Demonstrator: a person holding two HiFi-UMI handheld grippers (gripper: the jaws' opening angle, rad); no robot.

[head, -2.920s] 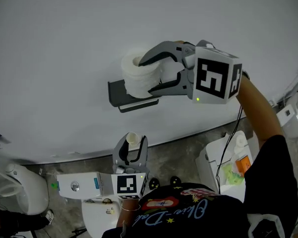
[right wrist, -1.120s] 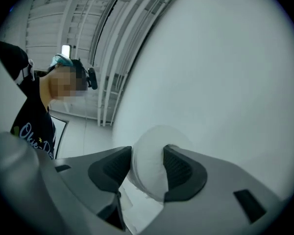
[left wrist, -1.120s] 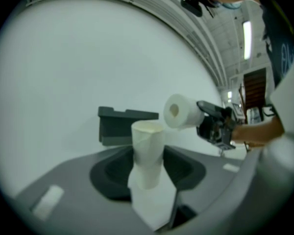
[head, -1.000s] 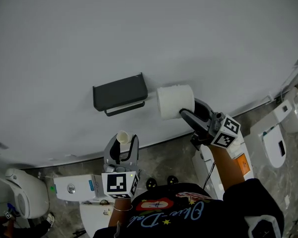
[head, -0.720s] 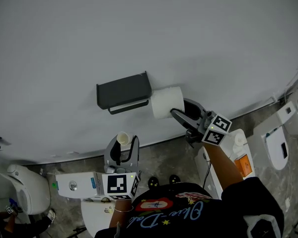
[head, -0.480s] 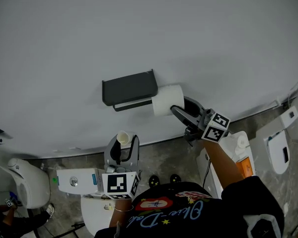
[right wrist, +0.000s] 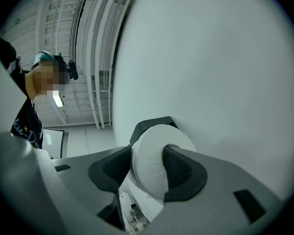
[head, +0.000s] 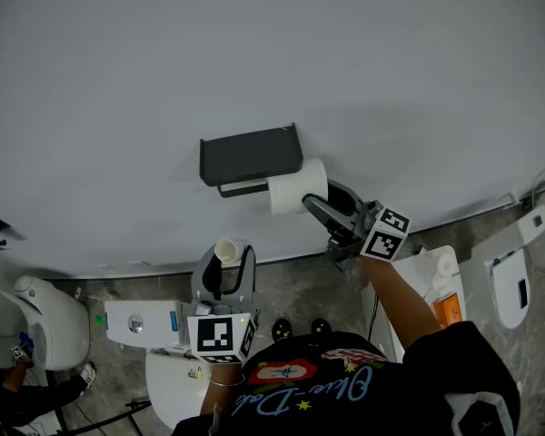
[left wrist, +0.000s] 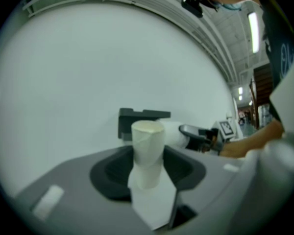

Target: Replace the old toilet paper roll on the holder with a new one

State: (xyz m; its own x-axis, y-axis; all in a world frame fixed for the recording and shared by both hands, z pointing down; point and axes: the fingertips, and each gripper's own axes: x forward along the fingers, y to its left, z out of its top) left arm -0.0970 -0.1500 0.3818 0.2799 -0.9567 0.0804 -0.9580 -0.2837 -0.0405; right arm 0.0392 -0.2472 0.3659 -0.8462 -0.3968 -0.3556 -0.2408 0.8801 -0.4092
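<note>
A black wall holder (head: 250, 157) has a bar (head: 243, 187) under its lid. My right gripper (head: 314, 200) is shut on the new white roll (head: 295, 186), whose left end sits at the bar's right end. In the right gripper view the roll (right wrist: 154, 165) is squeezed between both pads, with the holder (right wrist: 154, 124) just behind it. Lower down, my left gripper (head: 223, 275) is shut on the old cardboard tube (head: 225, 250), upright and away from the wall. In the left gripper view the tube (left wrist: 148, 153) stands between the jaws, with the holder (left wrist: 137, 119) and the new roll (left wrist: 174, 131) beyond it.
A toilet (head: 27, 321) stands at the lower left and another (head: 518, 280) at the right. A white cistern box (head: 141, 325) lies below my left gripper. A white unit with an orange label (head: 431, 284) stands by my right arm. A plain white wall fills the upper view.
My right gripper has carried the new roll leftward and down, from clear of the holder to its right end. My left gripper with the tube has stayed about where it was.
</note>
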